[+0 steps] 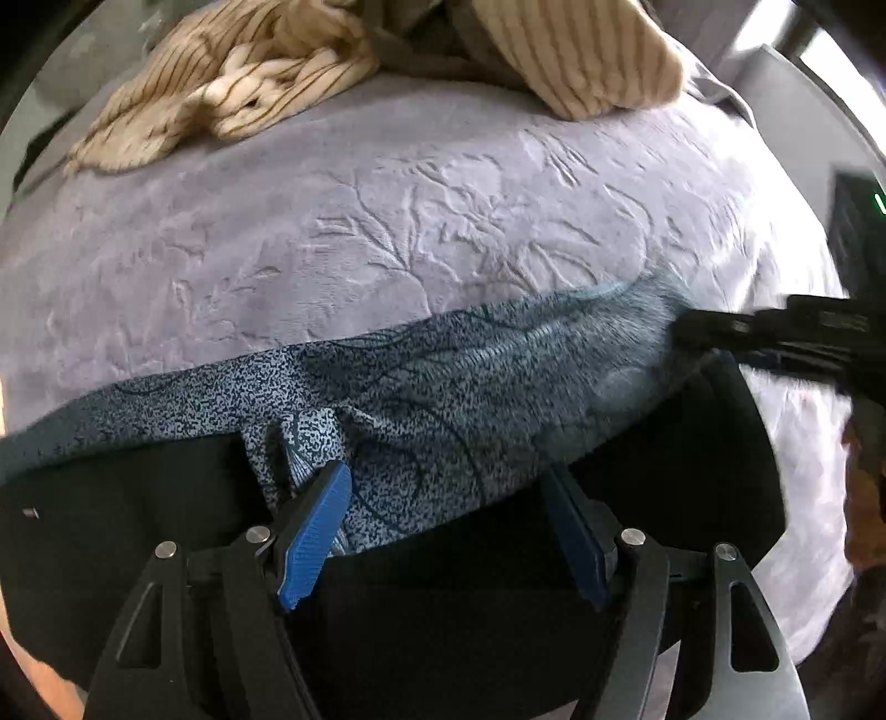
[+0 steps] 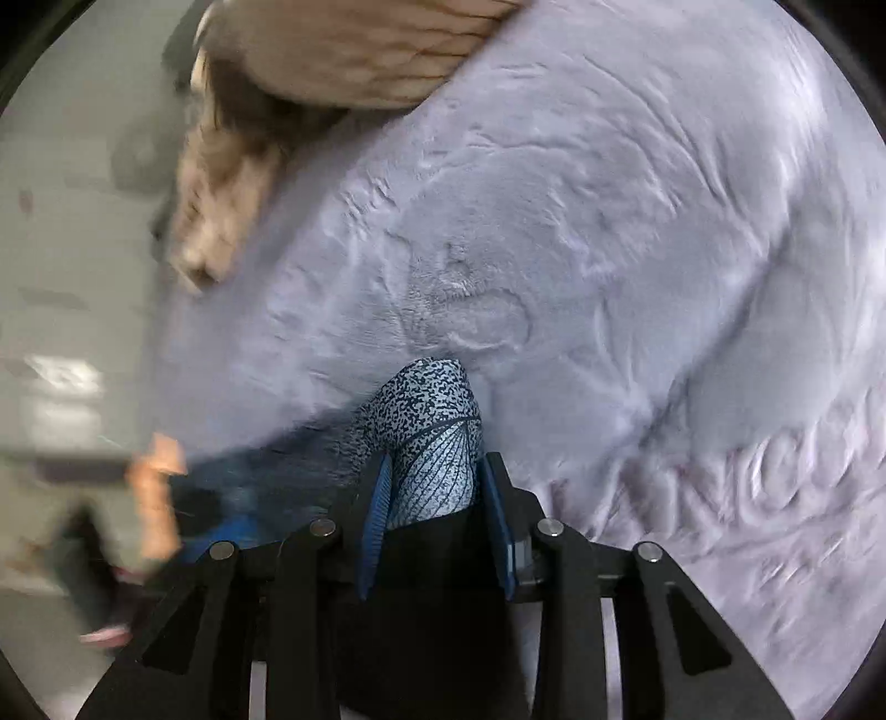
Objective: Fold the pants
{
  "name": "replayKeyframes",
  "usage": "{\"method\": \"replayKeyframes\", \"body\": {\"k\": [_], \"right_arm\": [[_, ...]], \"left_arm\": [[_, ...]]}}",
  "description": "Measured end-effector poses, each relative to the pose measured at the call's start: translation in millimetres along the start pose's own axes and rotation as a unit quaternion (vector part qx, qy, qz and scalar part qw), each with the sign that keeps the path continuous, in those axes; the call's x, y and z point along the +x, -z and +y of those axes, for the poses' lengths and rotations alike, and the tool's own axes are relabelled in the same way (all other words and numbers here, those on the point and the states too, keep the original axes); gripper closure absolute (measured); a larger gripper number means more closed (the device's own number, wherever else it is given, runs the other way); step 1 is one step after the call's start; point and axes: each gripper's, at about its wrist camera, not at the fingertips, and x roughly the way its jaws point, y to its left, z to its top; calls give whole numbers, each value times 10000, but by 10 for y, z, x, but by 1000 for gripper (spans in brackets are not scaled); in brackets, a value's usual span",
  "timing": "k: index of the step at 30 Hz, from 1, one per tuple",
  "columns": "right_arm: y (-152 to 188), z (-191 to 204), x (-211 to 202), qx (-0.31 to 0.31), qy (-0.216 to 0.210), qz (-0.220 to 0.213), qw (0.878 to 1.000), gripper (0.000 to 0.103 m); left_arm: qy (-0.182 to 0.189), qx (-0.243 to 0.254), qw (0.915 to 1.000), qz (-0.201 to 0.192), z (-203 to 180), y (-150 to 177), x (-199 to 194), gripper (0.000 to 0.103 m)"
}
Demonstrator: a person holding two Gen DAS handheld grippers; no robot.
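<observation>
The pants are blue-speckled cloth with a black part, lying in a band across a lavender embossed blanket. My left gripper points down at them. Its jaws stand wide and open, with a loose bunch of speckled and black cloth between the blue pads and a fold draped over the left fingertip. At the band's right end, my right gripper has the cloth drawn to a point. In the right wrist view a hump of the pants fills the narrow gap of my right gripper, touching both pads.
A rumpled beige striped cloth lies at the blanket's far edge, also seen blurred as a beige cloth. Pale floor lies left of the blanket. A dark box with a green light stands at the right.
</observation>
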Motion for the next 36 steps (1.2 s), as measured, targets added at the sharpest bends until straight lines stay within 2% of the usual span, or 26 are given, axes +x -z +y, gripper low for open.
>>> {"method": "replayKeyframes", "body": {"k": [2,3,5,7,9,11,12,15,19,22,23,24,26,28,30,31,32,34,36], "right_arm": [[9,139,84,-466,606,-133,9970,53],[15,195,82,-548,783,-192,9952,52],[36,270,0,-592,891,-272,9939,52],[75,367,-146,-680,940,-358,9926,52],[148,413,-336,-719,739,-518,9933,52],[198,537,-390,-701,280,-511,9958,66],[231,609,-368,-712,12,-383,9967,69],[300,852,-130,-809,-346,-75,9961,71],[373,1170,434,-688,-663,277,9950,72],[497,1456,788,-878,-682,518,9924,72],[541,1552,819,-971,-747,577,9908,72],[561,1633,826,-1098,-630,567,9903,71],[638,1641,674,-1186,-624,603,9891,71],[662,1577,549,-948,-965,733,9881,71],[739,1562,386,-1124,-650,614,9896,71],[802,1545,301,-1253,-460,584,9893,71],[848,1529,246,-1307,-353,584,9891,71],[987,1459,125,-1274,-207,625,9897,71],[1147,1370,63,-1063,-301,729,9912,71]], "left_arm": [[-71,69,9999,18,-24,17,-4,30],[-37,19,10000,23,-12,18,-21,30],[96,-223,9997,15,69,16,-113,30],[6,-313,9995,-32,144,32,-218,30],[-123,-395,9991,-92,252,84,-329,30],[-184,-523,9984,-99,394,143,-399,30],[-253,-577,9980,-89,468,180,-424,30],[-456,-687,9966,-36,630,264,-443,30],[-607,-869,9944,20,758,374,-437,30],[-684,-983,9928,79,889,504,-481,30],[-683,-1022,9924,98,930,544,-493,30],[-682,-1047,9921,108,962,585,-501,30],[-686,-1105,9914,138,1051,664,-527,30],[-675,-1152,9909,173,1119,730,-559,30],[-678,-1189,9904,184,1156,783,-605,28],[-693,-1205,9901,201,1175,809,-622,23],[-745,-1235,9893,222,1188,840,-638,12],[-765,-1254,9890,182,1200,894,-681,11],[-772,-1290,9884,202,1215,957,-721,11]]}}
